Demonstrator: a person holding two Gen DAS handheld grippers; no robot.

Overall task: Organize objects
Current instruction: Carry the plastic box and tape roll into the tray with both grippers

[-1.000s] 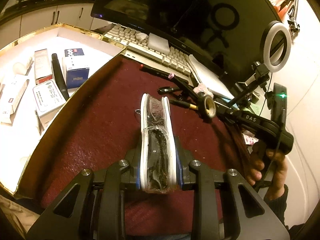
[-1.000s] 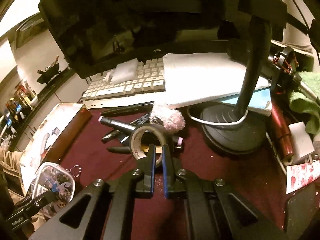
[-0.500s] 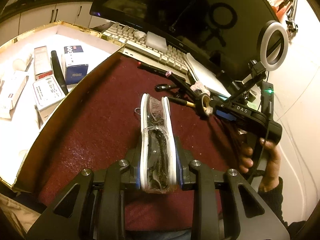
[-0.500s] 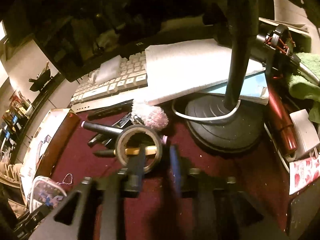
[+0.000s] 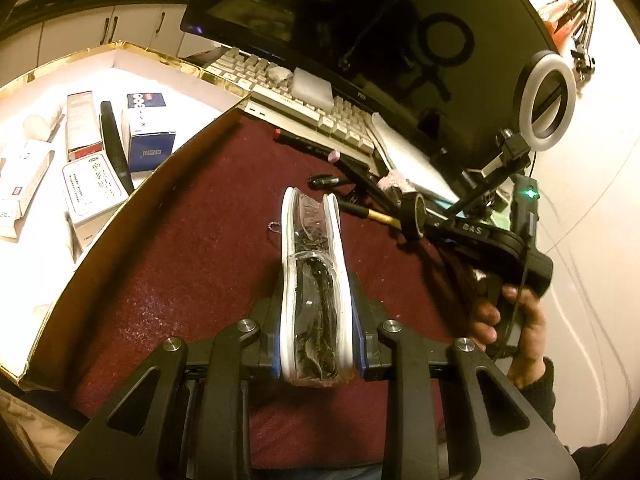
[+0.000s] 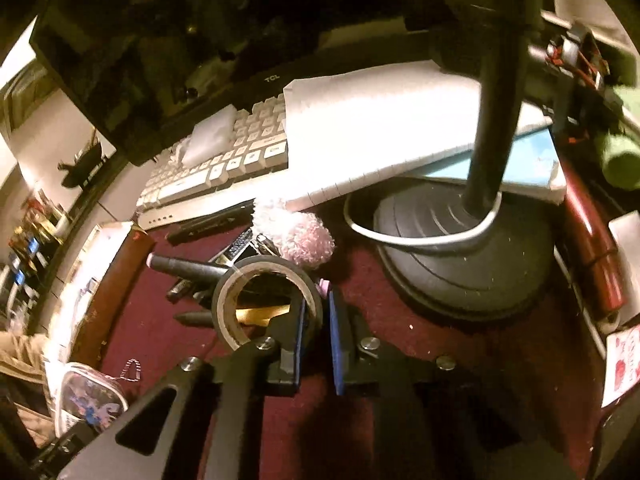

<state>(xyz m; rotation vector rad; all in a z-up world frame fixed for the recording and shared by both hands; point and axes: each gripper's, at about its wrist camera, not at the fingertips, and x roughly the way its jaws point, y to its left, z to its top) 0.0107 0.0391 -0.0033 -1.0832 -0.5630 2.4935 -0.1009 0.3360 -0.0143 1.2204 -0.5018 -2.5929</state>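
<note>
The left view shows the left hand-held gripper [image 5: 318,320] squeezing a clear pouch [image 5: 312,240] with white edges. The pouch stands on its thin side over the middle of the red counter [image 5: 180,260]. Only this view shows inside the gold-edged box [image 5: 120,46] at the counter's left edge, with small packets in it. It also shows the ring light [image 5: 550,96] and the person's right hand [image 5: 516,320], wrapped around the handle of the other tool near the right edge.

The right view shows up close what the left view cannot. The right hand-held gripper [image 6: 316,320] has just been closing. One finger is inside the tape roll [image 6: 224,304] and the other is outside, so the roll's wall is pinched between them. The roll stands on its edge near the back of the counter, on top of some dark pens [image 6: 188,268]. A pink fluffy thing [image 6: 296,232] lies just behind it, in front of the keyboard [image 6: 224,168]. The round black stand base [image 6: 460,260] sits to the right. Both tools point forward and down.
</note>
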